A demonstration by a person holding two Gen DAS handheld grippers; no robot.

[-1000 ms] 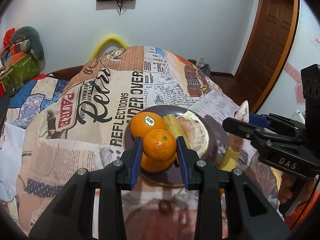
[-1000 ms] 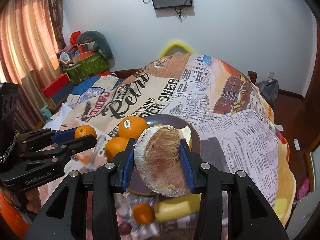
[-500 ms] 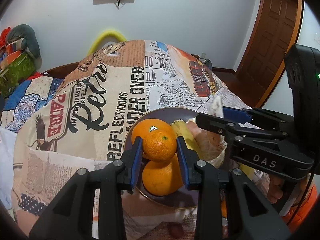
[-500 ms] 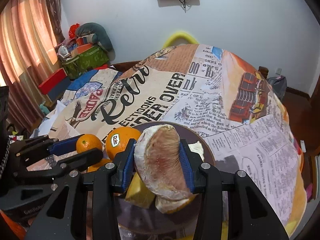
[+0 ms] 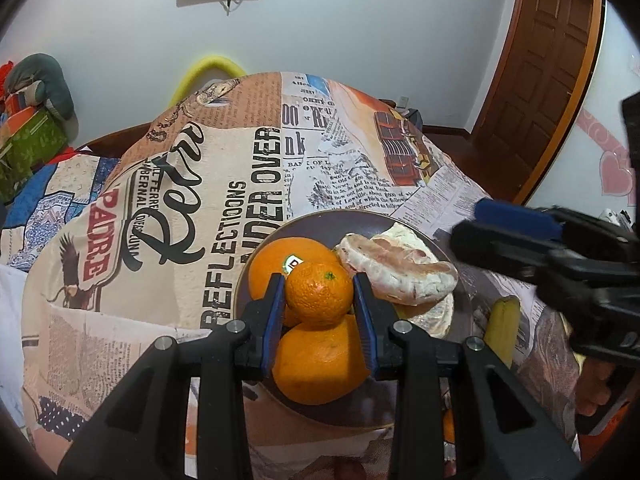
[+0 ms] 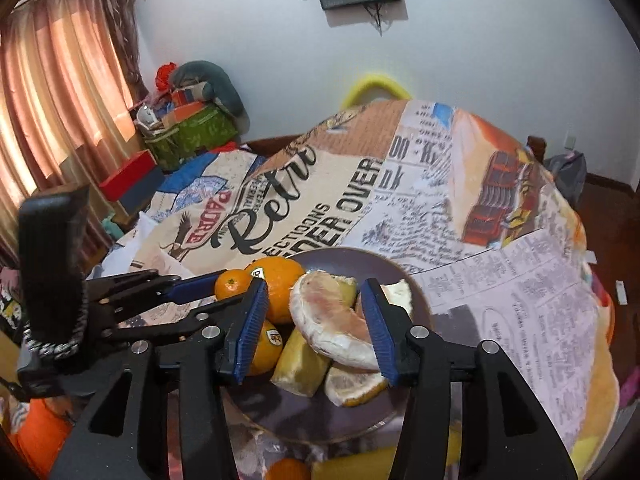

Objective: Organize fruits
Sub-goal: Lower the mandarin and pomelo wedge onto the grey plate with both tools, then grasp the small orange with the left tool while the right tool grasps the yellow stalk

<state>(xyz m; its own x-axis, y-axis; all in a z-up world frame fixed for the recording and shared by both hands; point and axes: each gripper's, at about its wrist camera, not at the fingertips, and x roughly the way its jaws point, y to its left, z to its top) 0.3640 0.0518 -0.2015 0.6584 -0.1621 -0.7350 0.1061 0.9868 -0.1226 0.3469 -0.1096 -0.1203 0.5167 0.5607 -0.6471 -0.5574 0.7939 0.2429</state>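
Note:
A dark plate [image 5: 400,408] on the newspaper-print cloth holds two large oranges [image 5: 316,364], banana pieces and peeled pomelo segments [image 5: 396,268]. My left gripper [image 5: 319,300] is shut on a small mandarin [image 5: 319,294] and holds it over the oranges. In the right wrist view the plate [image 6: 360,420] lies below my right gripper [image 6: 318,328], which is open around a pomelo segment [image 6: 332,324] lying on the fruit pile. The mandarin [image 6: 232,284] and left gripper show at the left of that view.
A banana [image 5: 502,328] lies on the cloth right of the plate. Another orange fruit [image 6: 288,470] and a yellow piece [image 6: 356,466] lie at the near edge. Boxes and bags are piled at the left wall [image 6: 192,120]. A wooden door [image 5: 548,60] stands at the right.
My right gripper opened and let the pomelo segment go onto the plate, then drew back to the right. My left gripper moved the mandarin forward over the oranges.

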